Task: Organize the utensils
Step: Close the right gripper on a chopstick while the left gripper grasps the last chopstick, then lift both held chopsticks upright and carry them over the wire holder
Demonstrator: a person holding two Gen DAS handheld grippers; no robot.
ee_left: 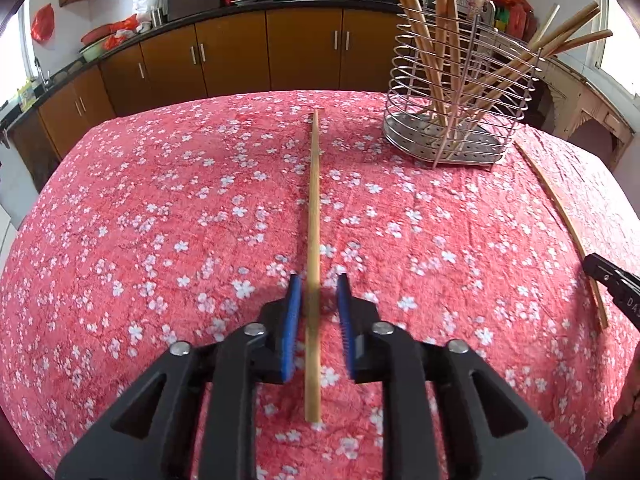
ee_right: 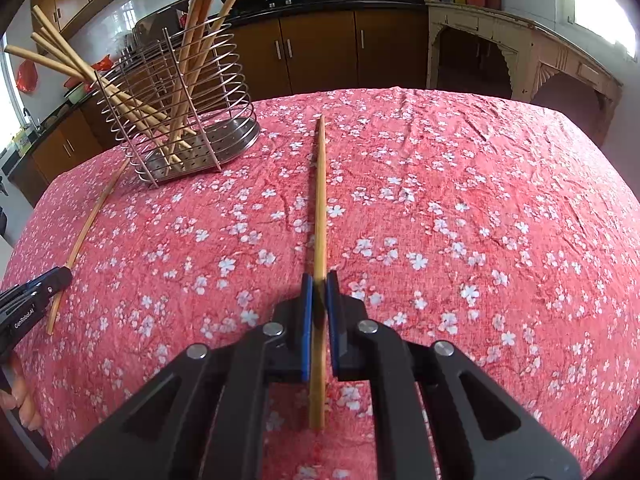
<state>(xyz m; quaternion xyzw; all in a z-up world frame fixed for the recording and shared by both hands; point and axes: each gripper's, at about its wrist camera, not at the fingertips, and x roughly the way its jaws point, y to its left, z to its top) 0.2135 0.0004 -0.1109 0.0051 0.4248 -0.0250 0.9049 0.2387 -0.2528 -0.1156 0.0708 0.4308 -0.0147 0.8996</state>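
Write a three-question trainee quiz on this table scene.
1. True or false: the round steel wire basket is empty.
2. What sits between the fingers of the right gripper? A) a metal spoon B) a long wooden chopstick C) a steel fork
3. Fill in: the red tablecloth is printed with white ____.

Key: 1. False, it holds several wooden sticks. 2. B. 3. flowers.
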